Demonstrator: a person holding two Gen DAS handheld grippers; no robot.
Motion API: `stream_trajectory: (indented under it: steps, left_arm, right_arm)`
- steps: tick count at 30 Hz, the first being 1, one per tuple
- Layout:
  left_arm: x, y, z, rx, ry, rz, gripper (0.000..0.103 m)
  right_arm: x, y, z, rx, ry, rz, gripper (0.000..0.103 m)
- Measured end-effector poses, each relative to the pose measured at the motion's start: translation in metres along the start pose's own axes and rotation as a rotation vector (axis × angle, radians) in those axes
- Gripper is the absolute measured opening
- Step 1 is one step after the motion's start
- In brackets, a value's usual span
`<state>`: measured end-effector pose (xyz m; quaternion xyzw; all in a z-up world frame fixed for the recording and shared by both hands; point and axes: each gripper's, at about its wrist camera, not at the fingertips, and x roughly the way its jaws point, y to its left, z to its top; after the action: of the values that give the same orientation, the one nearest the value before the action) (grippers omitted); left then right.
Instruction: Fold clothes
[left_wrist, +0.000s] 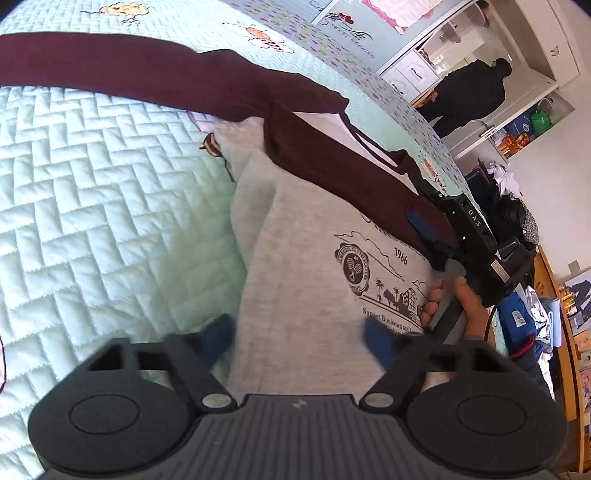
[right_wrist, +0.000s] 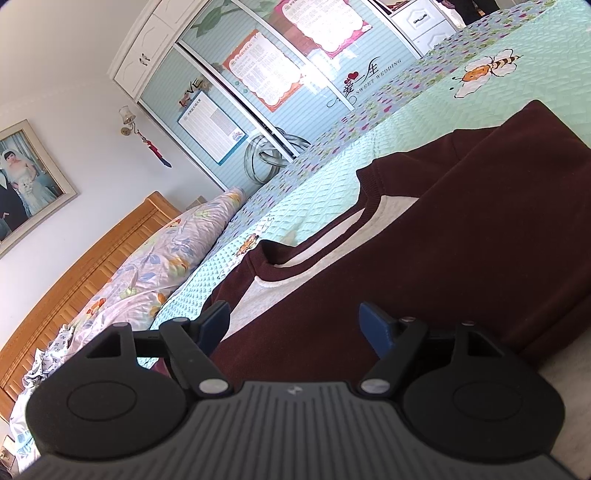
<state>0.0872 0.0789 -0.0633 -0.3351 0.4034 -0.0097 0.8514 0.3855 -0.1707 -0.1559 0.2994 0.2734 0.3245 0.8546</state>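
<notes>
Both grippers' jaws stand spread over the soft grey-and-maroon sweatshirt (left_wrist: 314, 266) on the quilted bedspread (left_wrist: 92, 192).

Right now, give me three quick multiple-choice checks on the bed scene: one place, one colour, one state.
1. The folded maroon sleeve lies:
A) off the bed
B) across the grey body
C) on a pillow

2. The quilt is:
A) mint
B) red
C) black

3. The left gripper is:
A) shut on the sleeve
B) shut on the quilt
C) open

Key:
1 B, the sleeve runs slantwise over the grey body.
2 A, the stitched quilt shows pale mint all round the garment.
3 C, its jaws stand apart above grey cloth and pinch nothing.
</notes>
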Motion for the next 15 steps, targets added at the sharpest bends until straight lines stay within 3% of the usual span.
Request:
stream_trajectory:
  steps: [3, 6, 8, 12, 15]
  left_arm:
    - [0.000, 0.000, -0.005, 0.012, 0.001, 0.027, 0.032]
    - [-0.003, -0.001, -0.008, 0.019, -0.007, 0.075, 0.028]
    - [-0.007, -0.005, -0.008, 0.046, 0.000, 0.167, 0.027]
    - [-0.022, -0.022, -0.010, 0.199, 0.013, 0.454, 0.026]
    - [-0.025, -0.023, -0.014, 0.265, 0.076, 0.478, 0.030]
  right_arm:
    - [0.000, 0.001, 0.000, -0.001, 0.000, 0.001, 0.079]
    - [0.000, 0.001, -0.001, -0.002, -0.001, 0.003, 0.080]
    - [0.001, 0.001, -0.001, -0.002, -0.001, 0.003, 0.080]
    - [0.001, 0.001, -0.001, -0.002, -0.002, 0.005, 0.080]
    - [0.001, 0.002, -0.002, -0.004, -0.002, 0.004, 0.080]
